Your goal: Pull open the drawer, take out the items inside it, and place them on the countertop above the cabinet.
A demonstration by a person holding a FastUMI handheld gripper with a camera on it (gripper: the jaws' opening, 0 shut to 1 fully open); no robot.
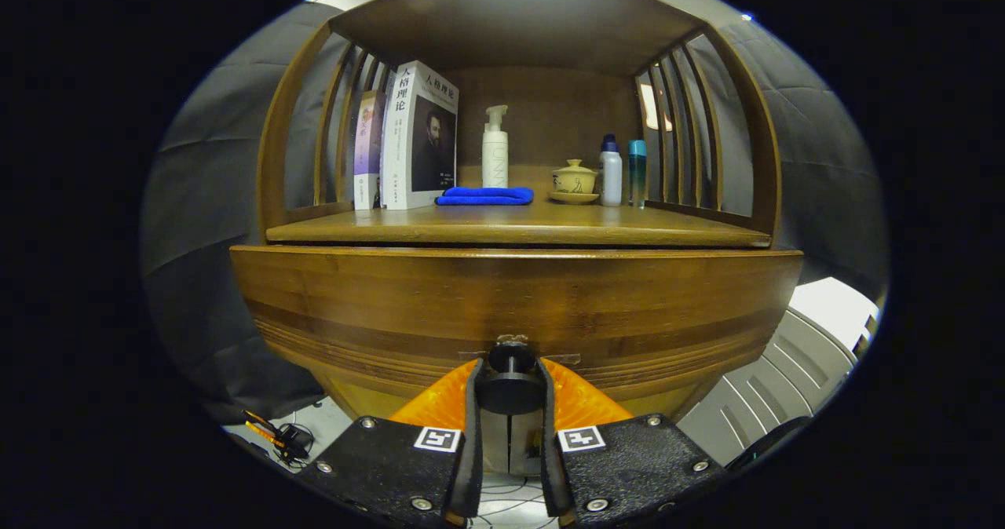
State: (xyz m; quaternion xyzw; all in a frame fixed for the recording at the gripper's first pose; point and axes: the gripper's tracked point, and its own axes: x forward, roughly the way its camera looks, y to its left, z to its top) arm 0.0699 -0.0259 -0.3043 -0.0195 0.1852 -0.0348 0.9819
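A wooden cabinet fills the view. Its drawer front point(514, 301) is a wide brown panel with a round black knob point(511, 388) low in the middle. My gripper point(510, 392) is shut on the knob, with one orange finger point(444, 403) pressed on each side of it. The drawer front stands a little forward of the countertop point(518, 231) above it; the inside of the drawer is hidden. Above the drawer front lies the wooden countertop, under a shelf roof with slatted sides.
On the countertop stand two books point(408, 140) at the left, a folded blue cloth point(485, 196), a white pump bottle point(495, 148), a lidded cream cup on a saucer point(574, 180), and a white bottle point(611, 172) beside a teal one point(637, 169). Cables point(283, 435) lie on the floor lower left.
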